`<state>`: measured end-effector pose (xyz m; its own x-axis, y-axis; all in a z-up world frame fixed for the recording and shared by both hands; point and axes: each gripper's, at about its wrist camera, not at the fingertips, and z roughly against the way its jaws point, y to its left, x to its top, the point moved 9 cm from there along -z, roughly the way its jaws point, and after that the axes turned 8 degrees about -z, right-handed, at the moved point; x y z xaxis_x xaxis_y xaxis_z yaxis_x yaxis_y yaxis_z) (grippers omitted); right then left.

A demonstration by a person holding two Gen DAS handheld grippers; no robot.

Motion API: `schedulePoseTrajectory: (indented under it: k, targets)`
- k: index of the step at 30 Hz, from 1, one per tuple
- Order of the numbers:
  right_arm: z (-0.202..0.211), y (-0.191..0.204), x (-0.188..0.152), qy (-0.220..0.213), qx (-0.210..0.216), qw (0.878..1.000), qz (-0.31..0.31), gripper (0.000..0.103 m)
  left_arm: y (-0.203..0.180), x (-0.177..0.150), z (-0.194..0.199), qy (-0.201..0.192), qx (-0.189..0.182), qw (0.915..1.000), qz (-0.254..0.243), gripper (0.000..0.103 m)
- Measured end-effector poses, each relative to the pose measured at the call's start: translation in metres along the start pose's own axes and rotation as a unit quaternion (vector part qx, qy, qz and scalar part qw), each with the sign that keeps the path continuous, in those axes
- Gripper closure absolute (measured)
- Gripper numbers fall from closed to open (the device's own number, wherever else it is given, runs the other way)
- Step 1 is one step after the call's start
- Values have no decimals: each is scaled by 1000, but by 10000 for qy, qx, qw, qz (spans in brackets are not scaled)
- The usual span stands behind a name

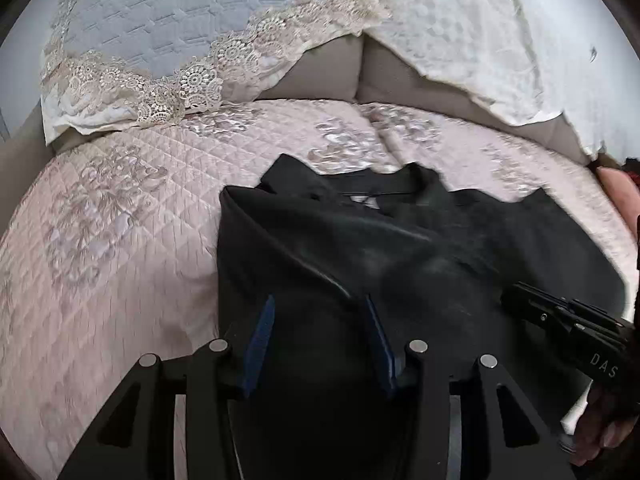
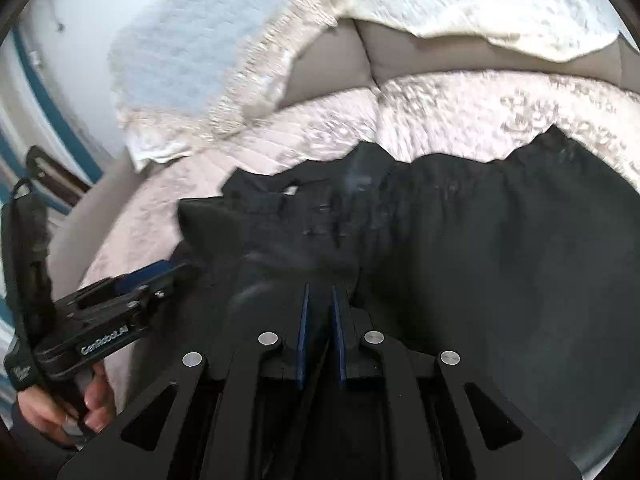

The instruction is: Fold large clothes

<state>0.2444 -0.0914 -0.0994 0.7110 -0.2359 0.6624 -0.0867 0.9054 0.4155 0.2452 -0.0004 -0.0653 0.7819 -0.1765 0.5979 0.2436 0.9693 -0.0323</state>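
A large black garment point(image 1: 400, 248) lies bunched on the pink quilted bedspread point(image 1: 100, 248), its collar at the far side. My left gripper point(image 1: 320, 300) is at its near left part. A thick raised fold fills the gap between the blue pads, which stand about half apart and grip it. In the right wrist view the black garment point(image 2: 480, 240) spreads to the right, and my right gripper point(image 2: 320, 287) has its pads nearly together with cloth pinched at the tips. The left gripper point(image 2: 180, 266) meets the garment's left edge. The right gripper point(image 1: 508, 294) rests on the garment's right part.
A lace-edged blue-grey pillow point(image 1: 160, 32) and a white textured pillow point(image 1: 480, 40) lean on the grey headboard point(image 1: 320, 72) beyond the garment. A person's hand point(image 2: 92, 408) holds the left gripper's handle. The bedspread stretches to the left.
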Motion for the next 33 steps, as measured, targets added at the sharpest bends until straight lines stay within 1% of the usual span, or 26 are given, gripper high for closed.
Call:
schedulePoseTrajectory:
  k: [4, 7, 9, 11, 13, 15, 16, 18, 19, 20, 24, 25, 28, 30, 33]
  targets:
    - [27, 5, -20, -32, -4, 9999, 115, 92, -24, -10, 34, -118, -253, 9995, -169, 55]
    - [44, -4, -30, -25, -14, 10000, -26, 92, -46, -22, 50, -76, -388, 9987, -311, 55]
    - [54, -15, -34, -47, -99, 9998, -144, 92, -59, -29, 56, -53, -497, 9979, -416, 55]
    - [64, -27, -36, -86, -174, 9995, -264, 89, -72, -36, 55, 7, -558, 9968, -566, 55]
    - [71, -36, -36, -122, -267, 9991, -322, 87, -78, -45, 44, 133, -457, 9965, -687, 55]
    - [79, -49, -37, -170, -360, 9982, -456, 86, -78, -52, 32, 202, -411, 9968, -648, 55]
    - [82, -55, -38, -185, -391, 9975, -555, 84, -79, -52, 29, 158, -377, 9969, -678, 55]
    - [91, -72, -40, -243, -465, 9953, -813, 74, -80, -50, 29, 196, -338, 9970, -674, 55]
    - [95, -77, -40, -273, -481, 9943, -908, 63, -80, -49, 29, 230, -320, 9969, -685, 55]
    - [100, -86, -41, -316, -503, 9925, -1067, 56, -80, -49, 29, 250, -307, 9968, -693, 55]
    - [116, -107, -41, -418, -556, 9878, -1395, 53, -82, -45, 35, 327, -272, 9966, -707, 56]
    - [120, -113, -40, -462, -593, 9861, -1479, 50, -81, -43, 38, 333, -287, 9968, -671, 56]
    - [128, -130, -39, -543, -707, 9813, -1708, 45, -83, -30, 48, 185, -378, 9974, -592, 56]
    - [131, -144, -41, -559, -809, 9766, -1911, 44, -84, -20, 50, 69, -341, 9975, -611, 56]
    - [132, -164, -44, -544, -833, 9695, -2239, 44, -85, -9, 41, 62, -242, 9976, -639, 56]
